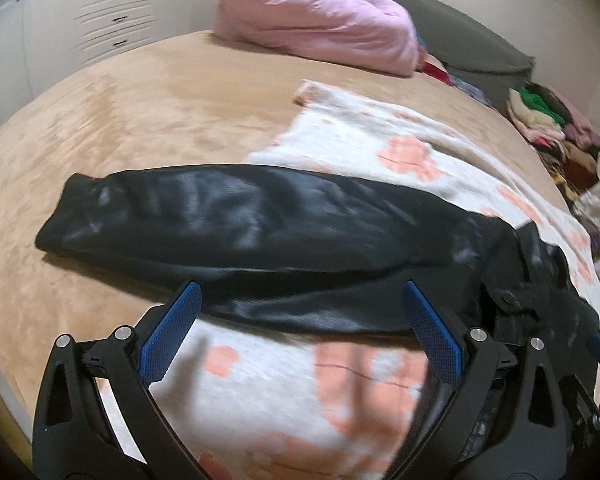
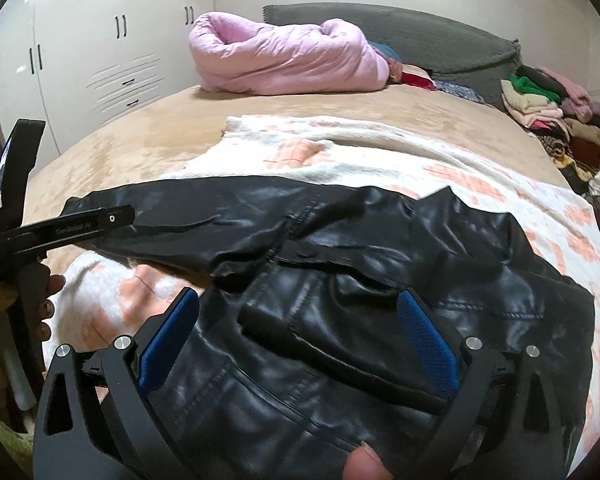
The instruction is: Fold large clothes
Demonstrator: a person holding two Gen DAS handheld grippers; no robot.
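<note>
Black leather jacket (image 2: 380, 300) lies on the patterned blanket (image 2: 380, 152), one sleeve (image 1: 236, 216) stretched out sideways. Left gripper (image 1: 300, 312) and right gripper (image 2: 296, 316) both hover spread apart, gripping nothing. Slick leather could slip from a shallow pinch, undoing the fold.

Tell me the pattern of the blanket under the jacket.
White blanket with peach-pink blotches; clearest in the right wrist view.

Glossy black leather-look jacket (image 2: 380, 280) on fluffy white-and-peach blanket (image 2: 380, 152), over matt tan plush bedspread (image 1: 140, 120).
</note>
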